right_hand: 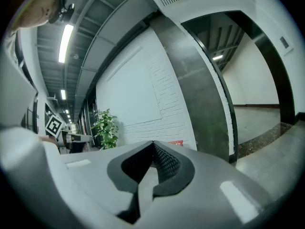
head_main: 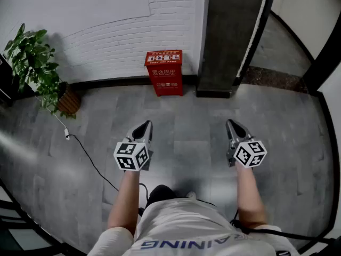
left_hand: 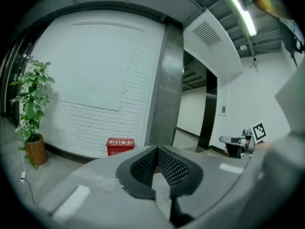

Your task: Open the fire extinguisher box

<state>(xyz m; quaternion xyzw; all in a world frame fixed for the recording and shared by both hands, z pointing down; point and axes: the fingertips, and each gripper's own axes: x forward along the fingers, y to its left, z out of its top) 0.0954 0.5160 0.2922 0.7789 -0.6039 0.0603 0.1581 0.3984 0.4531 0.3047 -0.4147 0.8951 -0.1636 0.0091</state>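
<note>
The red fire extinguisher box stands on the floor against the white brick wall, its lid down; it also shows as a small red box in the left gripper view and a red sliver in the right gripper view. My left gripper hangs well short of it, jaws shut with nothing between them. My right gripper is held level with it to the right, also shut and empty. In its own view the left gripper points toward the box; the right gripper points the same way.
A dark pillar stands right of the box. A potted plant sits at the left wall, with a cable trailing over the grey tiled floor. A doorway opens to the right.
</note>
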